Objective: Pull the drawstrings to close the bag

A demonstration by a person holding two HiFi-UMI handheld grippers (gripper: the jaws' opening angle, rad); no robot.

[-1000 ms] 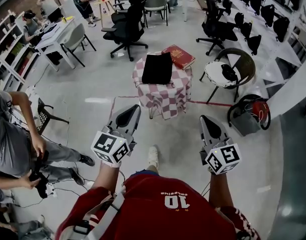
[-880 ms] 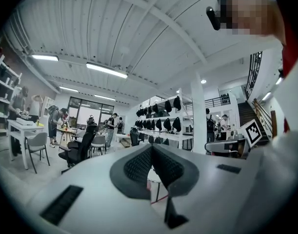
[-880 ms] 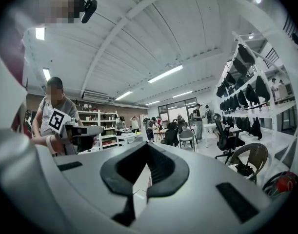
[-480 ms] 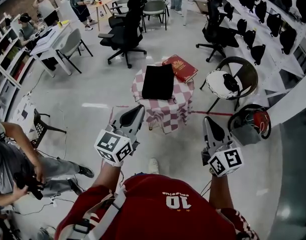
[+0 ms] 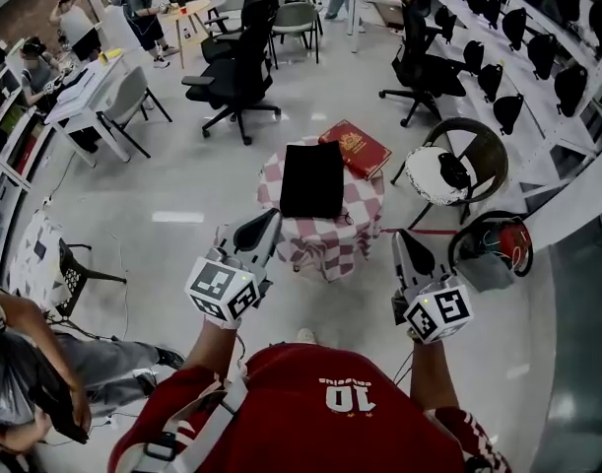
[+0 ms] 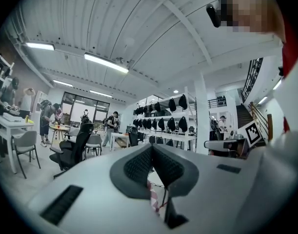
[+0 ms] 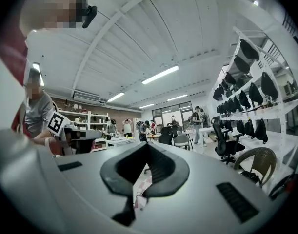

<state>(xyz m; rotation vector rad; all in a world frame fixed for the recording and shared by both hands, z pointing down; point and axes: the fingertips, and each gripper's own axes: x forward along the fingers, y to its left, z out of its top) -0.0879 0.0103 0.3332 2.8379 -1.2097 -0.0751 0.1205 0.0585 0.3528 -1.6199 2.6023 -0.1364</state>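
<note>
A flat black drawstring bag (image 5: 313, 179) lies on a small table under a red-and-white checked cloth (image 5: 366, 203) ahead of me in the head view. My left gripper (image 5: 270, 220) hovers near the table's front left corner, well short of the bag, jaws shut and empty. My right gripper (image 5: 403, 240) hangs off the table's front right, also shut with nothing in it. In the left gripper view the closed jaws (image 6: 151, 147) point level across the room, with a scrap of checked cloth (image 6: 153, 199) below them. The right gripper (image 7: 147, 146) likewise points level. The drawstrings are too small to make out.
A red book (image 5: 354, 148) lies at the table's far right corner. A wicker chair (image 5: 450, 160) and a dark basket with red content (image 5: 498, 245) stand to the right. Black office chairs (image 5: 234, 71) stand behind. A crouched person (image 5: 25, 368) is at my left.
The table and bag have drawn a little closer and lower in the head view as I step forward. Both grippers stay raised and shut. The person at left has slid toward the frame's lower edge.
</note>
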